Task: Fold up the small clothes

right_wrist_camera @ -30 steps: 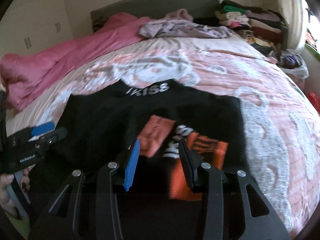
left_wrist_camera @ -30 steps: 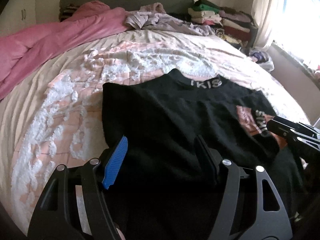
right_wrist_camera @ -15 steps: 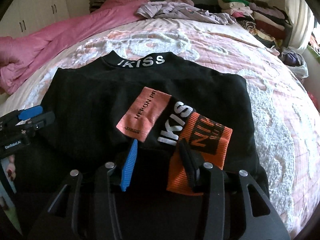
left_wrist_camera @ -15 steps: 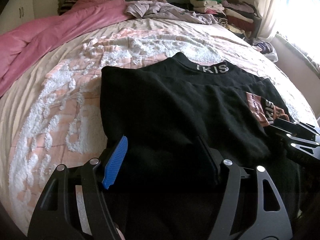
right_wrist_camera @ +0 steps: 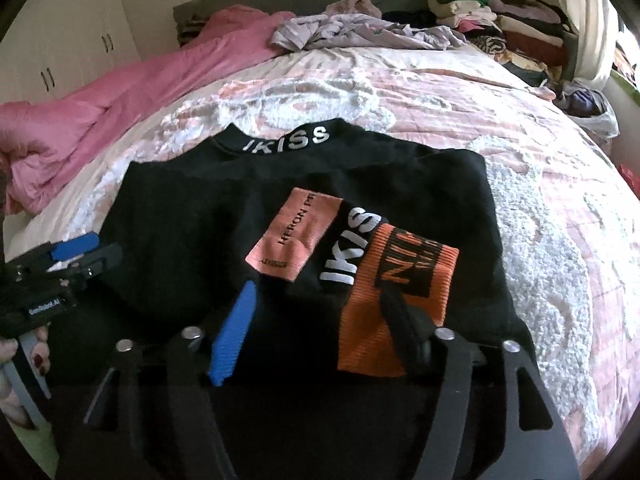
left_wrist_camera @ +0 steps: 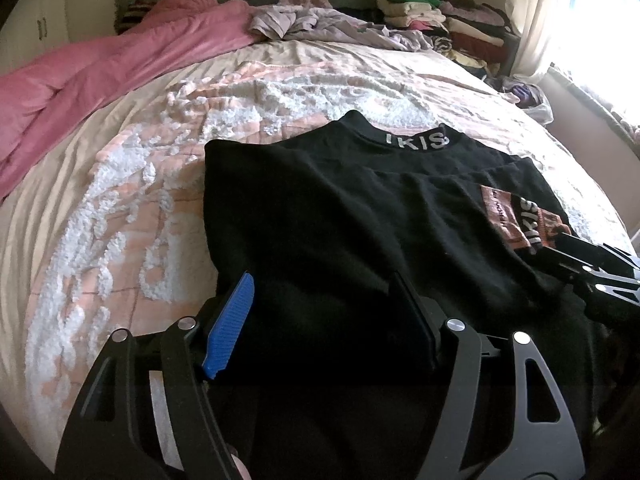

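The black top (right_wrist_camera: 208, 216) is lying flat on the bedspread (right_wrist_camera: 560, 208), collar pointing toward the headboard, its long axis running away from both grippers. The right gripper (right_wrist_camera: 320, 312) is hovering over the orange cuff (right_wrist_camera: 396, 288), jaws having just been opening, gripping nothing; the left gripper (left_wrist_camera: 320, 312) is gaping empty over the near hem, equally close

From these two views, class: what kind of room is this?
Most likely a bedroom: a wide bed with a padded headboard, a pink duvet, and folded clothes stacked by the curtained window.
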A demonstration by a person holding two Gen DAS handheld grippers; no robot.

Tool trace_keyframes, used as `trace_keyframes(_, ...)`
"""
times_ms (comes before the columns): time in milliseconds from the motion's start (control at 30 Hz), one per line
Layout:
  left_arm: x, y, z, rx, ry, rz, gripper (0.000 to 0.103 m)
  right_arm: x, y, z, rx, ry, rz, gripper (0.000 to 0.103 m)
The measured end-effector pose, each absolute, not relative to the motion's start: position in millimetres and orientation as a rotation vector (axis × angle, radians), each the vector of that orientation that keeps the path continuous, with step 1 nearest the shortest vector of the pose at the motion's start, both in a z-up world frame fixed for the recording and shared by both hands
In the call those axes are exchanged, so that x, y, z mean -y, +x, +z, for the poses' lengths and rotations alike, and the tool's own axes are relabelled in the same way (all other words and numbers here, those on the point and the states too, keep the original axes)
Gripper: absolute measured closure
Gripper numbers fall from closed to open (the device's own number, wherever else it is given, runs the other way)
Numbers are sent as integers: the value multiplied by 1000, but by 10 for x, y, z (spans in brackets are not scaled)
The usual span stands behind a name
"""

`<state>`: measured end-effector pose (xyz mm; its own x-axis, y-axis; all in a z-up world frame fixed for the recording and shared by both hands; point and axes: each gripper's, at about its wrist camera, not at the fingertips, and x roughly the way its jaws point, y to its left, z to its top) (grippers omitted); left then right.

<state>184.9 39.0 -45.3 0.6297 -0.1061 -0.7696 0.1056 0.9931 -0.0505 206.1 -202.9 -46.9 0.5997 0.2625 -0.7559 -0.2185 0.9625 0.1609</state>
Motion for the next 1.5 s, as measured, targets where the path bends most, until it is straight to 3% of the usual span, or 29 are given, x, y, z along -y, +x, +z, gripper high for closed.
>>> trace_keyframes(133, -381, 1817, -402, -872, -5, -125, 31, 2070, 2027, -402, -865, 59, 260, 26)
trace_keyframes(200, -376, 1799, -369, -864, -2, -121, 28, 2102, 1996, -363, -845, 77, 251, 11)
trace_keyframes(267, -380, 1783, -331, -856, -2, -115, 24, 2125, 1970, -321, -826, 99, 260, 8)
trace_keyframes(333, -400, 1775, -295, -848, -9, -101, 11, 2130, 1944, -270, -817, 104, 268, 7)
trace_keyframes(367, -404, 1763, -269, -843, -10, -99, 10, 2131, 1930, -246, -811, 104, 270, 6)
trace_keyframes(1500, -721, 1004, 170, -758, -61, -42, 10, 2508, 1117, 367, -740, 140, 305, 5)
